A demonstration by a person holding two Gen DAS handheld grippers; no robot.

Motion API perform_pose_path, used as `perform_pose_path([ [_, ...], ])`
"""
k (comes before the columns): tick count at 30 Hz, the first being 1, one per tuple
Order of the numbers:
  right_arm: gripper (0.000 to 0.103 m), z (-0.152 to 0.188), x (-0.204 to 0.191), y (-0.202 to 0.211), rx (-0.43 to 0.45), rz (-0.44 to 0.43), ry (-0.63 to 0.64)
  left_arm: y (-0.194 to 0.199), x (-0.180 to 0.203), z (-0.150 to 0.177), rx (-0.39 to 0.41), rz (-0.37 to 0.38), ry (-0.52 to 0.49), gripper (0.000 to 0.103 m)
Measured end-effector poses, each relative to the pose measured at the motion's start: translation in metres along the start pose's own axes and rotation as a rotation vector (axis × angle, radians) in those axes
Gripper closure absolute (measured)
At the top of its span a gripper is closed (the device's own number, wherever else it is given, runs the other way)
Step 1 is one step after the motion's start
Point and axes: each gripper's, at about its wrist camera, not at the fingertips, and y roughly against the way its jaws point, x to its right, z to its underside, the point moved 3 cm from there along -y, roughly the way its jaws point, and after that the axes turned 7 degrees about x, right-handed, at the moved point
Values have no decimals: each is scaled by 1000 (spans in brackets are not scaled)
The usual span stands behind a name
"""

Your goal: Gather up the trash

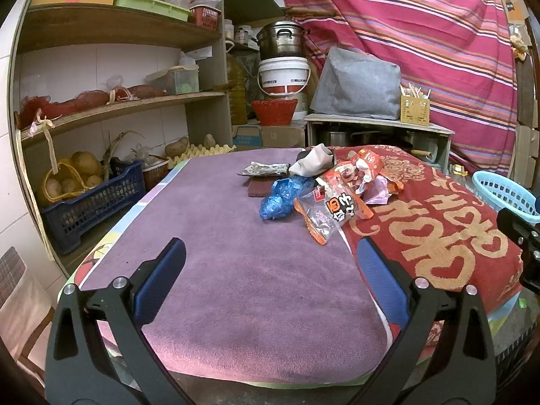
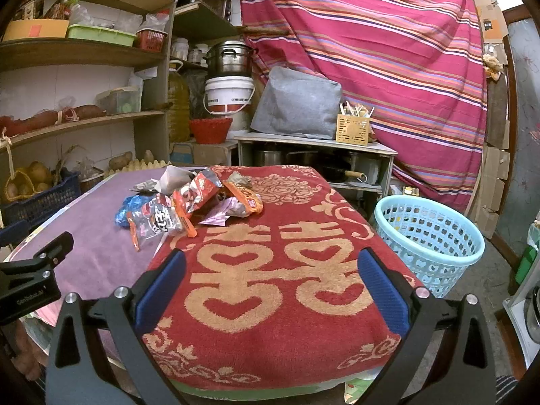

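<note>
Left wrist view: the left hand-held gripper [image 1: 270, 270] hangs above the desk with its jaws spread wide and nothing between them; its fingers [image 1: 158, 283] are black struts faced with ribbed blue pads. Below it lies a purple towel [image 1: 236, 287] with a soft, napped pile. Beside that, a red towel [image 1: 438, 236] carries tan woven hearts and scrolls in looped terry. The trash pile [image 1: 324, 189] sits on the seam where the two towels meet, well beyond the fingertips. In the pile, a crumpled blue plastic bag [image 1: 281, 197] is glossy and bunched, touching a clear-and-orange snack wrapper [image 1: 329, 214] that lies flat and crinkled. Behind the pile's middle are a grey-white wad [image 1: 312, 160] and a flattened silver foil wrapper [image 1: 265, 168].

From the right wrist, the right hand-held gripper [image 2: 270, 270] is likewise wide open and empty, over the red towel [image 2: 287, 287]. The trash pile [image 2: 189, 202] lies ahead of it and to its left. Right of the pile, off the desk's edge, stands a round pale-blue plastic basket [image 2: 428, 236] with a perforated lattice wall. A striped pink cloth [image 2: 371, 50] hangs behind.
</note>
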Motion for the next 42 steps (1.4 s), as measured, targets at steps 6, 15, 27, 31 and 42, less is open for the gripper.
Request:
perform_pose_path([
  [6,4,0,1,-1,-1,-2,1,1,0,0,1,-1,1,5],
  [15,4,-1,8,-2,-7,-8,-7,-3,1,3,-7,-2,-7,5],
  [27,4,-19,30,-20,8,8,-12,-24,15,-20,-26,6,-34,5],
  [31,4,-33,31,-29,22,14,-14,-38,17,-39,-9,-4,-63,5],
  [42,4,-57,29,-79,-25,33,-23,-112,5,-74,-83,12,-55,5],
])
